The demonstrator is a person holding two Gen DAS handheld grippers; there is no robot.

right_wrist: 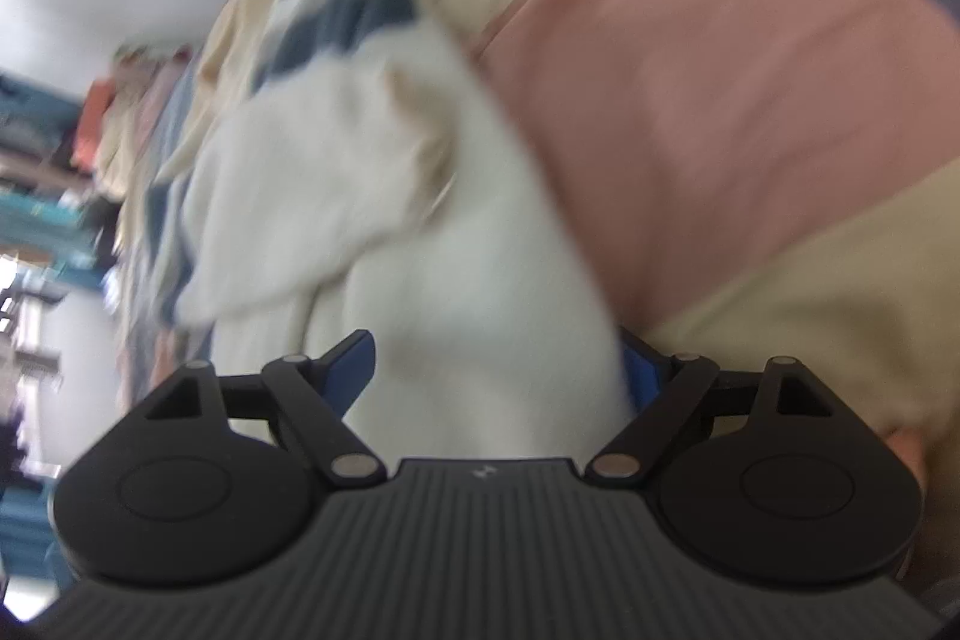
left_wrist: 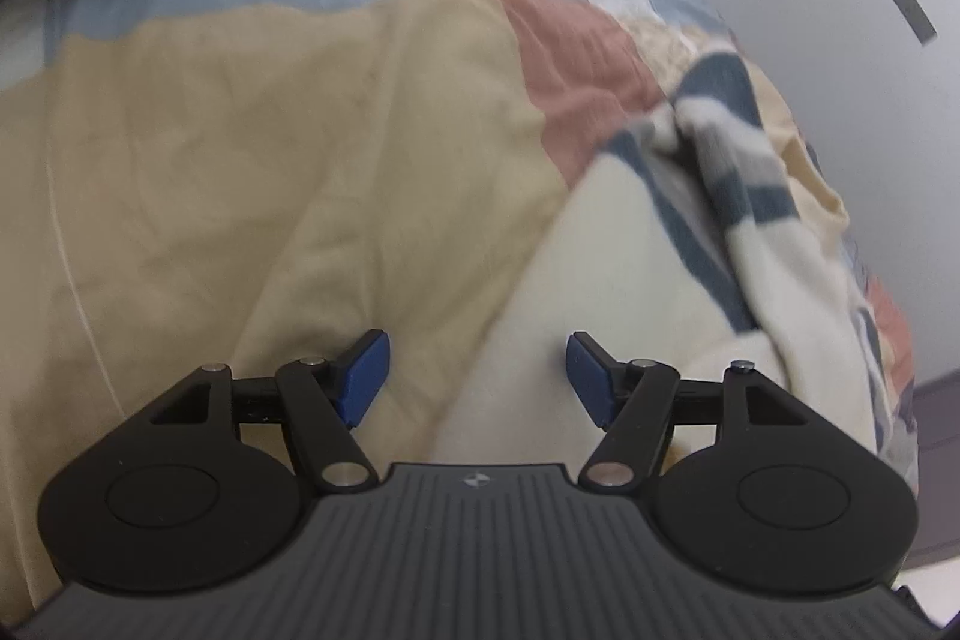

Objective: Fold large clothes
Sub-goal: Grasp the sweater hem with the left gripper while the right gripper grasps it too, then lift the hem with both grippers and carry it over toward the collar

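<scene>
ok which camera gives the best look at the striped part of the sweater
The left wrist view. There the sweater has its blue stripes sharp and close to mid-frame, bunched on the bedspread. The right wrist view is motion-blurred; it shows mostly the sweater's plain white part, with the stripes smeared and farther back.

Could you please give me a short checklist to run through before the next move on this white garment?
1. Left gripper open: ok, jaws wide apart.
2. Left gripper holds nothing: ok, white garment lies beyond its fingertips.
3. Right gripper open around garment: ok.
4. Right grip secured: not ok, not yet shut.
5. Striped part laid flat: not ok, bunched.
6. Garment edges located: cannot tell, right view blurred.
</scene>
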